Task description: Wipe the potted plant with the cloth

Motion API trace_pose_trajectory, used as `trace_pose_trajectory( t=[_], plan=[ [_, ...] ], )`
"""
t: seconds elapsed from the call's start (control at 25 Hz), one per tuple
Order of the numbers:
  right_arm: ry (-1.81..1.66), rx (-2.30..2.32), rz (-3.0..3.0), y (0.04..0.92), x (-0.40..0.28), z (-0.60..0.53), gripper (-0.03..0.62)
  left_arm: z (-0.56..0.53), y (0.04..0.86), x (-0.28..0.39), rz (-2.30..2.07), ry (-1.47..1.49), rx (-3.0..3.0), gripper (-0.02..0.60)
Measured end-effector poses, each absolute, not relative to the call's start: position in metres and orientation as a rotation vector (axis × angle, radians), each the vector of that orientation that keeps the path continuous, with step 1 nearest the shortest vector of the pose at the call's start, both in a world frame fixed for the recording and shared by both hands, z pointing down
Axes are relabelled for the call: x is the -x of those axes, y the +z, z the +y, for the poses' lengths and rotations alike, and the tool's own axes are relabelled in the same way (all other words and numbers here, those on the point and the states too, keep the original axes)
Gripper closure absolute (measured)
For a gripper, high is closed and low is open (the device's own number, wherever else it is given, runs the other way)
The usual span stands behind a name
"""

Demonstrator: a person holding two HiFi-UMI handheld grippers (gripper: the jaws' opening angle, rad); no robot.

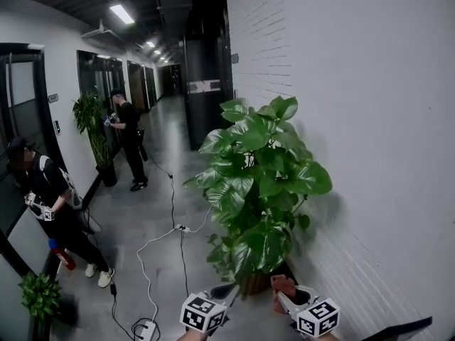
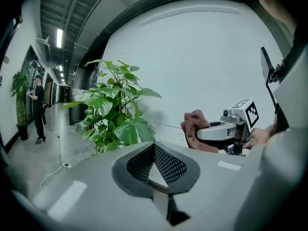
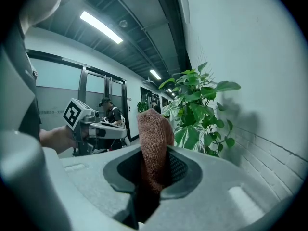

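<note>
**Potted plant** point(image 1: 259, 183): broad green leaves. The pot stands at the right edge of the floor point(image 1: 156, 212), against the white brick wall point(image 1: 370, 119).

**Cloth** point(image 3: 153, 143): reddish-brown and bunched, standing up out of the right gripper point(image 3: 155, 174), whose jaws clamp its lower part. It is held short of the foliage and does not touch it.

**Left gripper** point(image 2: 155, 161): jaws closed tip to tip, with nothing between them.

**Cable** point(image 1: 174, 233): lies on the floor near the pot.

**Hazards, as judged:**
- Leaves may bend or tear under a firm wipe, since the left jaws steady none of them.
- The bunched cloth could slip free.
- A hard push could tip the pot.
</note>
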State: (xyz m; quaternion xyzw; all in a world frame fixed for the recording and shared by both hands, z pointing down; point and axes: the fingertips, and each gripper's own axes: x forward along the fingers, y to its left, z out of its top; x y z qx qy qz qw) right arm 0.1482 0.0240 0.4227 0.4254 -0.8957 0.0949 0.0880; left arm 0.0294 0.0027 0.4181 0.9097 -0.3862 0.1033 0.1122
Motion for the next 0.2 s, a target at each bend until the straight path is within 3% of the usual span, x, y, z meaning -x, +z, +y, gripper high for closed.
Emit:
trace_pose_trajectory(
  t=[0.2],
  plan=[
    [0.252,-1.267,-2.667,0.4163,-0.145,0.0185,0.527,-0.0044,0.409,-0.0283,-1.141,0.282,-2.69,0.565]
  ],
)
